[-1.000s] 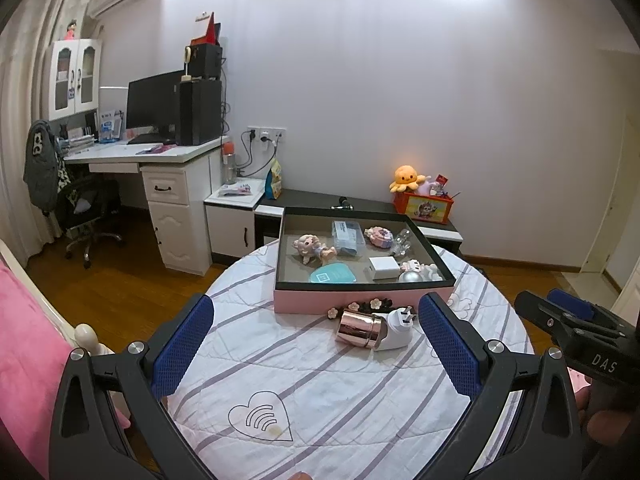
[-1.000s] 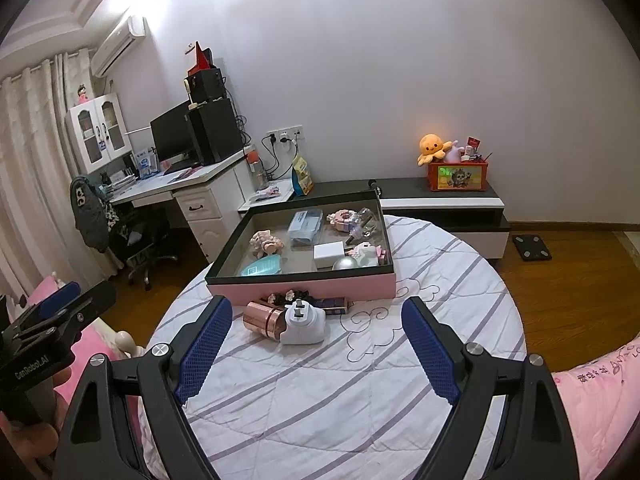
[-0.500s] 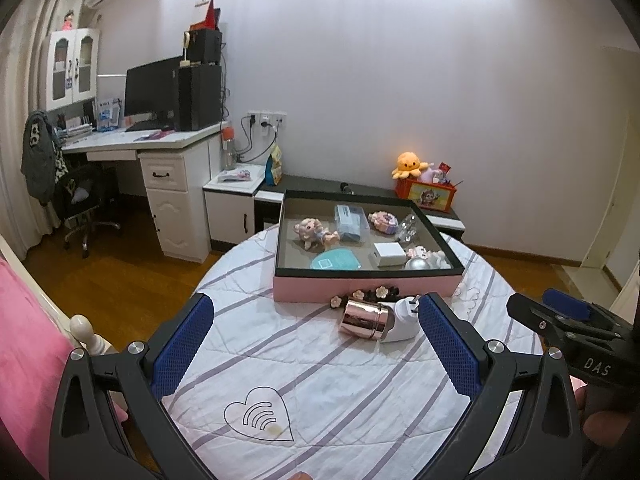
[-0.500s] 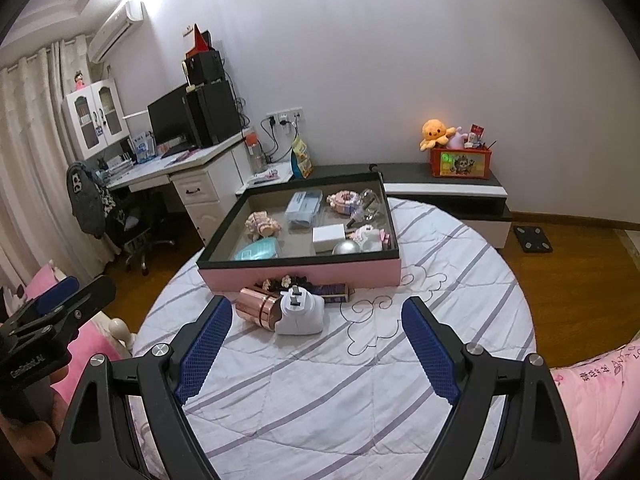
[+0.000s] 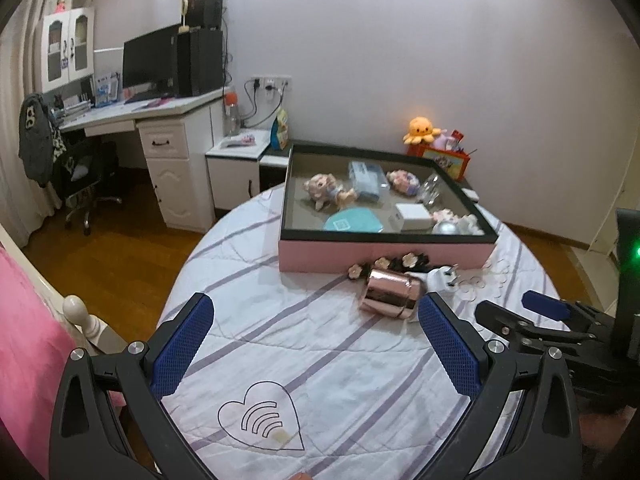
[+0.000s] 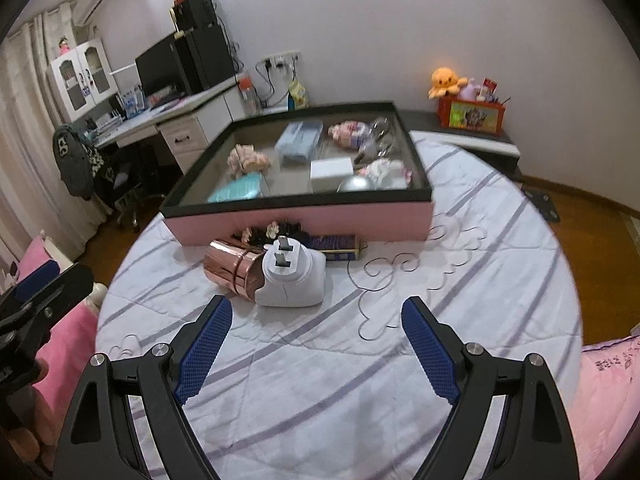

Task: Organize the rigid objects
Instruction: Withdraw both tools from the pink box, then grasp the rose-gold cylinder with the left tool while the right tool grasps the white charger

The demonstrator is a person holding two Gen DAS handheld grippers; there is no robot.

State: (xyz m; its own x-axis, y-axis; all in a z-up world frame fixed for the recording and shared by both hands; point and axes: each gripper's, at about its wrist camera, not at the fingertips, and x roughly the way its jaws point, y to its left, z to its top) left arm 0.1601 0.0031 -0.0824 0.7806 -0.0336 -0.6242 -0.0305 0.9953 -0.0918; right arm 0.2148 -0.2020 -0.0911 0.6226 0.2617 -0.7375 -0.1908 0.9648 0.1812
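While both grippers hang over the round worktop with its white, purple-striped cloth, neither one holds or touches anything. Taking the pink tray as the landmark and going left to right in the right wrist view: far left of the tray, at the picture's edge, the left gripper shows only in part there, while in its own view the left gripper has its blue pads wide apart over bare cloth. Behind and left of the tray stands a white desk with a dark monitor. Just in front of the tray's pink wall, toward its left end, a rose-gold cup lies on its side, and a white plug adapter lies against the cup's right side, prongs up. Between these two and the tray wall sits a small dark hair clip with flowers; right of that, a flat dark box lies along the wall. Inside the tray are a teal case, a small doll, a blue pack, a white box and a silver ball. The right gripper, jaws spread, hovers in front of the adapter. Behind and right of the tray, an orange plush octopus sits on a red box.
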